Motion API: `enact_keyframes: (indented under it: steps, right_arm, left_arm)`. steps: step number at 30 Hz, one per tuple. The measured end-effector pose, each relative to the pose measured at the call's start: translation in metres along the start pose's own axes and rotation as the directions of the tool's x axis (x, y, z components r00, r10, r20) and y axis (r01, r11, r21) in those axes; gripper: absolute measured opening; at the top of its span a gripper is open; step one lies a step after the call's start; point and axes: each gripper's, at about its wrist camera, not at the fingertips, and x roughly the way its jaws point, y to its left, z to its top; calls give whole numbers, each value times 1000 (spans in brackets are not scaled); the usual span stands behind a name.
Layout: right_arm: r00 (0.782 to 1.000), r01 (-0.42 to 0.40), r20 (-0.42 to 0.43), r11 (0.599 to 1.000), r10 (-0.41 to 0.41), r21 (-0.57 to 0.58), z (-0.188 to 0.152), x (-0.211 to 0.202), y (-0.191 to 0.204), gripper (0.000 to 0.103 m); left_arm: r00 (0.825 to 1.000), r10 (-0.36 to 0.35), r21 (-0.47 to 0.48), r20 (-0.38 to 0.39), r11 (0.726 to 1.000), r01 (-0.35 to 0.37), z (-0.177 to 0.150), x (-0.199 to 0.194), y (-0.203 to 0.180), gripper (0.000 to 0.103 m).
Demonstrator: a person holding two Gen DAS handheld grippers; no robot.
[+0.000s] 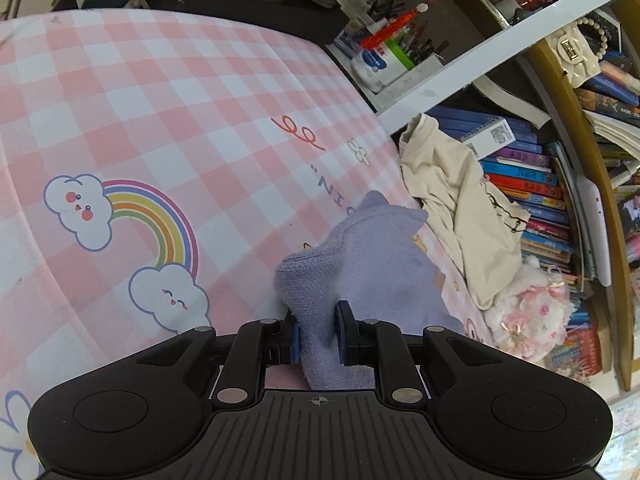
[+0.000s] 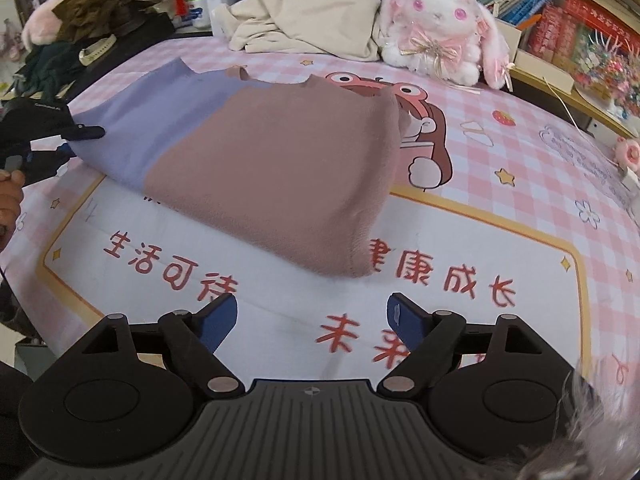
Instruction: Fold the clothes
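Left fingers: The left gripper (image 1: 318,334) is nearly closed, and a bunched edge of the purple-and-brown garment (image 1: 352,264) is pinched between the blue pads. The cloth is judged to be gripped so that this side stays anchored while the fold is made.

Right fingers: The right gripper (image 2: 312,320) is held wide apart and nothing is between its pads. It is poised just short of the garment's near brown corner, apart from it, above the printed cloth.

Garment position: In the right wrist view the garment (image 2: 256,168) is seen lying on the desk, already doubled over, brown panel uppermost and purple panel showing at the left. The left gripper (image 2: 60,144) is seen at the purple edge, with a hand (image 2: 10,196) behind it.

Surface: The desk is covered by a pink checked cloth (image 1: 160,100) with rainbow, cloud and character prints.

Surroundings: A cream garment (image 2: 308,16) is heaped at the far edge beside a plush rabbit (image 2: 440,24), presumably awaiting folding. A bookshelf (image 1: 532,184) stands behind them.

Step in hand: The fold is judged partly complete; the free corner is likely to be taken next.
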Motion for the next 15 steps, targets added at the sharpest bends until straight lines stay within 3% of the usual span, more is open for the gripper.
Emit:
enact_keyframes:
  steps: [5,10,11,15]
  right_arm:
    - [999,-40,13,999,40,-21,3,-1,-18,82]
    - [991,-106,82,994,105,17,12,-8,-42,78]
    - [990,-120,84,992,117,32,15,-5,-47,74]
    - [982,-176,91,980,168,93,28,4,-67,44]
  left_arm:
    - [999,26,-12,41,1000,-26,-3,-6,-13,13]
    - [996,48,20,74,999,-50,-3,-13,-30,11]
    - [995,53,27,80,998,-55,-4,-14,-33,11]
    - [993,67,55,99,996,-73,-5,-17,-45,10]
